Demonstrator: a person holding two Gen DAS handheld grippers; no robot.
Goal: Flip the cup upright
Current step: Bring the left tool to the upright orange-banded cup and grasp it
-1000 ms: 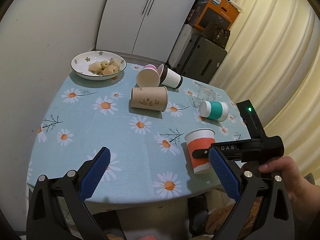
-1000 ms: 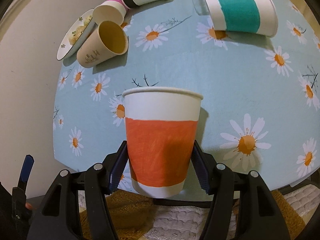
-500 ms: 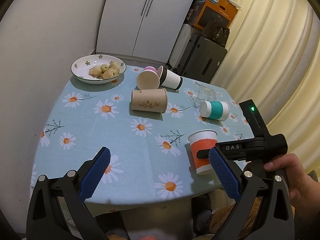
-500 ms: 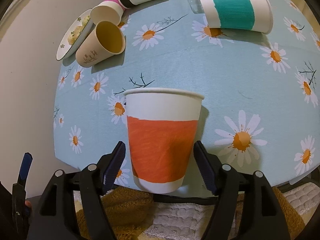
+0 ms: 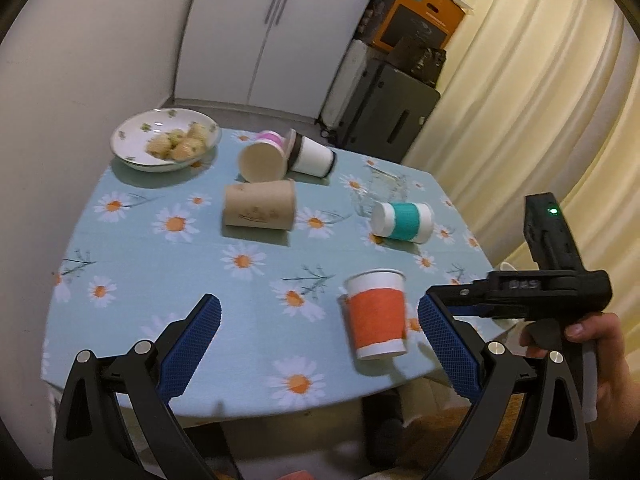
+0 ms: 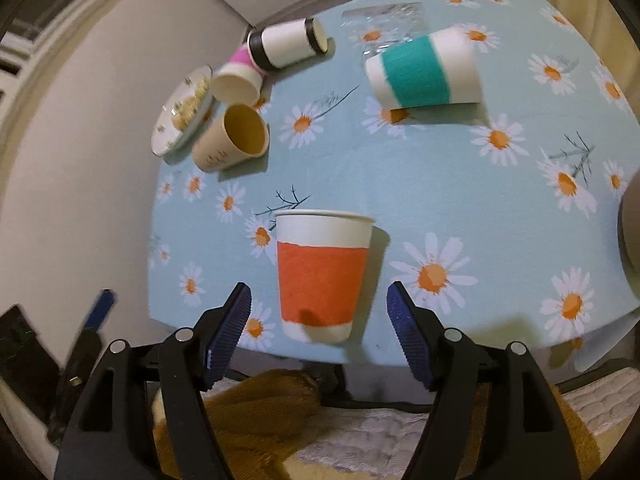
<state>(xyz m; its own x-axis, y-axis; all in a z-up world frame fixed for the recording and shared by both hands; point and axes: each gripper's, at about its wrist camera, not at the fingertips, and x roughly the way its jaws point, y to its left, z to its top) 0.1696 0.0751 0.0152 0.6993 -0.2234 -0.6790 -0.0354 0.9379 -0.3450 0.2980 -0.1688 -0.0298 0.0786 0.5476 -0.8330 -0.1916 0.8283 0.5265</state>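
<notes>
An orange-banded paper cup (image 6: 322, 276) stands upright near the table's front edge; it also shows in the left wrist view (image 5: 376, 314). My right gripper (image 6: 318, 322) is open, its blue pads apart from the cup on both sides and drawn back from it. My left gripper (image 5: 320, 344) is open and empty above the front edge. Lying on their sides are a teal-banded cup (image 6: 426, 70), a tan cup (image 6: 232, 138), a pink cup (image 6: 240, 78) and a black-rimmed white cup (image 6: 288, 42).
A bowl of food (image 5: 166, 144) sits at the table's far left corner. A clear glass (image 5: 378, 190) lies behind the teal cup. The daisy tablecloth (image 5: 160, 264) covers the table. Curtains hang at the right, and dark cases stand behind the table.
My right gripper has let go of the orange cup, opened wide and pulled back. The cup stays standing upright. The left gripper has drawn back a little.
</notes>
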